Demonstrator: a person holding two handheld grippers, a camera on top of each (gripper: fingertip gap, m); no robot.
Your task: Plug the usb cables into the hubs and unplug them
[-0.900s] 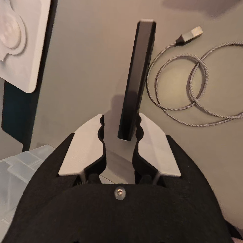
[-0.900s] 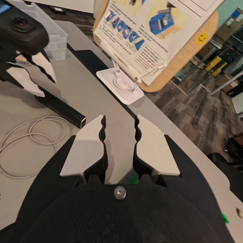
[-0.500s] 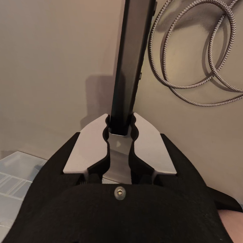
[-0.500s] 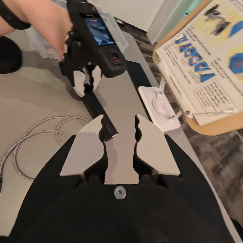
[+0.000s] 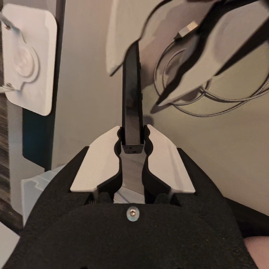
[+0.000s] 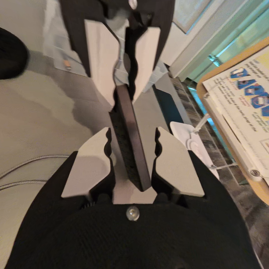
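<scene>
While the left gripper [image 5: 132, 139] is clamping the hub [image 5: 131, 101] mid-frame, the right gripper [image 6: 132, 143] is straddling its far end, jaws parted. The cable [image 5: 203, 101] is lying upper right.

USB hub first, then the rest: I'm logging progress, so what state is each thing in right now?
USB hub: gripped at one end, nothing plugged in.
Left gripper: jaws shut on the hub.
Right gripper: jaws open, straddling the hub's free end.
Braided USB cable: coiled on the table, plug free.
</scene>
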